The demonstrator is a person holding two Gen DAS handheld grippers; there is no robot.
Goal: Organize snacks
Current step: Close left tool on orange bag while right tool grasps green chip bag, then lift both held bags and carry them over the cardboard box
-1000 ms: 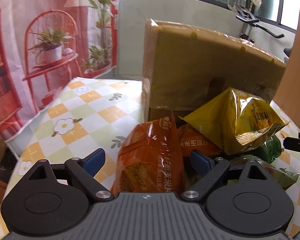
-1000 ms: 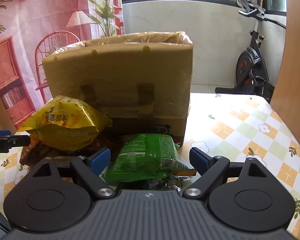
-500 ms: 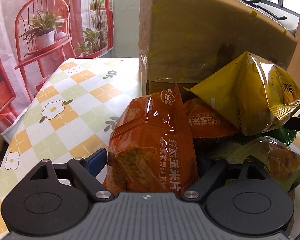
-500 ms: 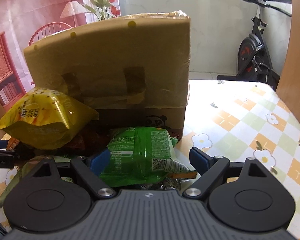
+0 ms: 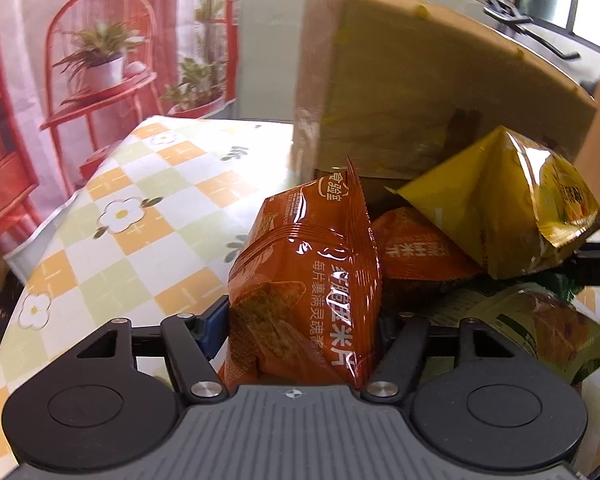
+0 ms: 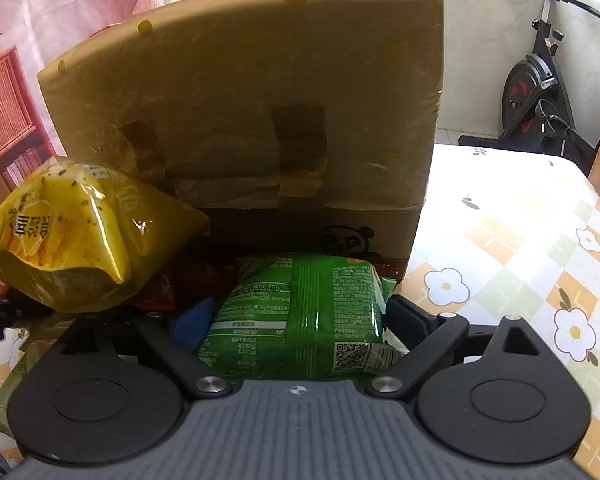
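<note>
1. I take the cardboard box (image 5: 420, 92) as my landmark. It stands upright on the counter (image 5: 140, 220), which has a checked cloth with a flower print.
2. The snacks lie in a heap right against the front of the box.
3. My left claw (image 5: 300, 328) has just been closing. The orange snack bag (image 5: 304, 280) sits upright between its jaws, at the left end of the heap in front of the box. The blue left finger (image 5: 214, 326) touches the bag's side. The other finger is hidden behind the bag, so I cannot tell whether the grip is firm.
4. My right claw (image 6: 296, 320) has just been opening further. Its jaws stand apart on either side of the green snack bag (image 6: 304, 312), which lies flat just in front of the box's lower right corner.
5. The yellow snack bag (image 6: 68, 236) rests on top of the heap, leaning against the front of the box, to the left of the green bag.
</note>
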